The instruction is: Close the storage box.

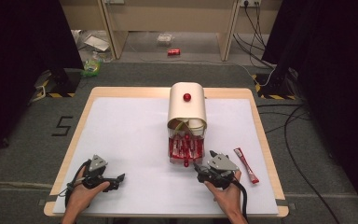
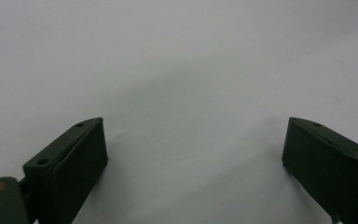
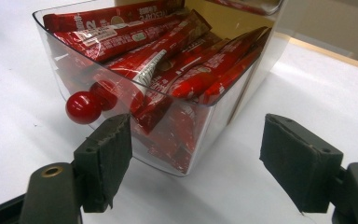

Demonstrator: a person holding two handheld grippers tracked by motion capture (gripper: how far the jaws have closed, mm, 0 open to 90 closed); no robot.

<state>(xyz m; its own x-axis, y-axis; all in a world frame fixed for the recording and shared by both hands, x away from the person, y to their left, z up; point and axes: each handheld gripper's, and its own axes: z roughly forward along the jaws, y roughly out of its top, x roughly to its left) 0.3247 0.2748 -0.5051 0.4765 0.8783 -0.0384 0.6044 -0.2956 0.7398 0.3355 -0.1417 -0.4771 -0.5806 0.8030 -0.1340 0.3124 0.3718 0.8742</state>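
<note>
Right gripper low and right of centre in the high view, jaws spread wide, nothing between them, tips just beside the red knob on the drawer. Drawer pulled out toward the bottom of the frame from under the cream box, clear plastic, packed with red sachets. Second red knob up on the box's top face. In the right gripper view, drawer across the upper middle, sachets heaped inside to the rim, knob at the left just above the left jaw; the near corner of the drawer sits between and just beyond the two jaws, not touching either pad as far as can be told. Right gripper released here too.

Left gripper at lower left of the high view, held in a hand, well apart from the drawer, pointing toward the right of the frame. Left gripper view: gripper with jaws far apart at lower left and lower right, bare white table beyond, nothing gripped.

One loose sachet lying on the table at the right, just beside the right hand, outside the drawer, angled down toward the lower right.
</note>
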